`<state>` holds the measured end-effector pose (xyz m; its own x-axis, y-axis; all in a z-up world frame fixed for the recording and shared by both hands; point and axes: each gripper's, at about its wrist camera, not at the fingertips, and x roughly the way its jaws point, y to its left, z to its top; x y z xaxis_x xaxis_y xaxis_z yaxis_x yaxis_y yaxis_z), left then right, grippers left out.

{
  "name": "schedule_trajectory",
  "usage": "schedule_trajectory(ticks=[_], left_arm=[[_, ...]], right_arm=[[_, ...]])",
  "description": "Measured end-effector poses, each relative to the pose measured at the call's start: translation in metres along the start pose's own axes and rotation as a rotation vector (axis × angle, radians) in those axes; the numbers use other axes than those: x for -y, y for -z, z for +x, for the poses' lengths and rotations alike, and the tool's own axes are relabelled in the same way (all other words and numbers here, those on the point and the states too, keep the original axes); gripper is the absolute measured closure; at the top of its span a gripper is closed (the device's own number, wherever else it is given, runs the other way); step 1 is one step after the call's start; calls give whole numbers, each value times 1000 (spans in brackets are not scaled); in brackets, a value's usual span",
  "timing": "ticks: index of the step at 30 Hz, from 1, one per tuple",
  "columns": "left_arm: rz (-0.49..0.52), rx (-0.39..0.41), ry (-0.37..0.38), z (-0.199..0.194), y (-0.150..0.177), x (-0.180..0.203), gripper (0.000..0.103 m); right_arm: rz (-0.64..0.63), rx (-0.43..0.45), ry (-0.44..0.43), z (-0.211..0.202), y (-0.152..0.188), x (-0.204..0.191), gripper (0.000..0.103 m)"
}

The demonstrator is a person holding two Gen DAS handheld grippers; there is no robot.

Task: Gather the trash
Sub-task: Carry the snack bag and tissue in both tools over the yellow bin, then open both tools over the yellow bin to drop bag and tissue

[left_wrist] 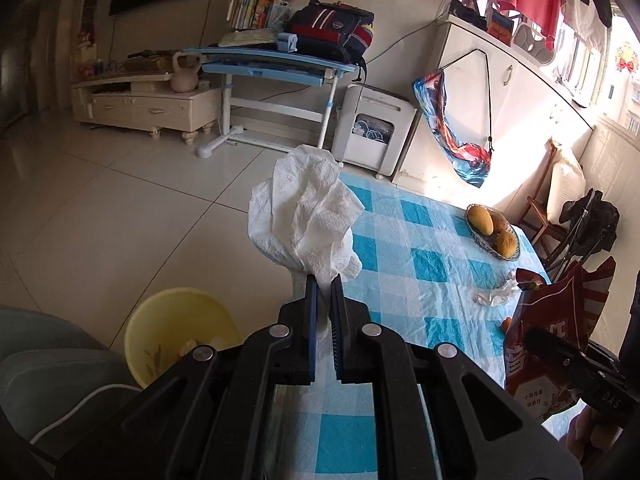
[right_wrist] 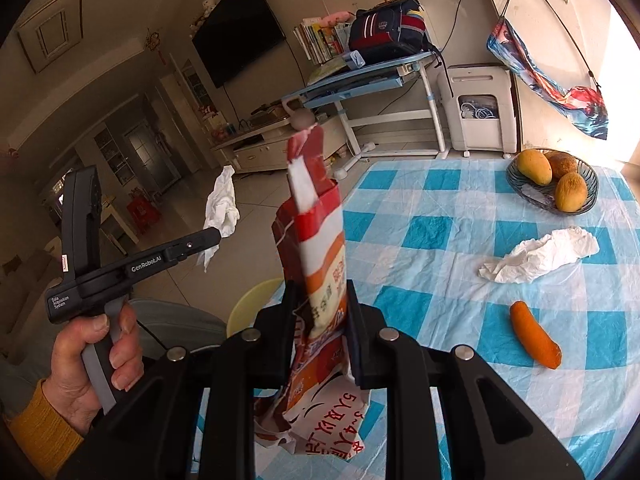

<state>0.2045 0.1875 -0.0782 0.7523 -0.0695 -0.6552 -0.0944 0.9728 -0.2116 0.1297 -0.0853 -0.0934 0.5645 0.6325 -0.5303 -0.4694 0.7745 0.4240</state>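
Observation:
My left gripper (left_wrist: 325,280) is shut on a crumpled white paper towel (left_wrist: 308,216), lifted over the table's left edge. A yellow bin (left_wrist: 160,332) stands on the floor below and to its left. From the right wrist view the same left gripper (right_wrist: 218,238) holds the towel (right_wrist: 222,204) in the air, a hand (right_wrist: 92,356) on its handle. My right gripper (right_wrist: 320,300) is shut on a red, white and orange snack bag (right_wrist: 320,248), held upright off the table; that bag (left_wrist: 560,320) shows at the right of the left wrist view. Another crumpled tissue (right_wrist: 540,256) lies on the checked tablecloth (right_wrist: 440,232).
An orange carrot (right_wrist: 534,338) lies on the cloth near the tissue. A glass bowl of mangoes (right_wrist: 552,182) sits at the table's far side. Beyond are tiled floor, a blue desk (left_wrist: 272,64), a white appliance (left_wrist: 374,128) and a grey seat (left_wrist: 48,360) beside the bin.

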Motion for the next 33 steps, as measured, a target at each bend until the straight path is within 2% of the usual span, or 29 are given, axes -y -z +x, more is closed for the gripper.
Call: schedule_trajectory(ticks=[5,9,13,18,23,27,30,31,33], left_arm=[[-85,-49,-64,4,-21,-52,96],[-184,-112,-84,19,-23,-100,96],[-375,-190,-15,39,-11,-144,96],[-481,-216,-14,54,-1,-166,96],[-530,-221,-39,56,6,-181,95],[-559,-219,-85,56,8,-191,83],[-590,-207,-111,53,9,-197,69],[-596,-197,-120,51,9,-198,64],[-590,-193,-124,51,8,-197,63]], right_arm=[[-29,0,-66,42,-23,-37,80],[-56,-30,-115,87,-36,-70,80],[-50,-72,-147,132,-40,-95,80],[-33,-133,-150,185,-39,-112,80],[-27,-184,-132,224,-32,-125,80],[-8,-238,-106,250,-26,-133,72],[30,-264,-86,262,-26,-130,59],[29,-265,-73,262,-27,-130,57],[37,-255,-75,254,-28,-129,57]])
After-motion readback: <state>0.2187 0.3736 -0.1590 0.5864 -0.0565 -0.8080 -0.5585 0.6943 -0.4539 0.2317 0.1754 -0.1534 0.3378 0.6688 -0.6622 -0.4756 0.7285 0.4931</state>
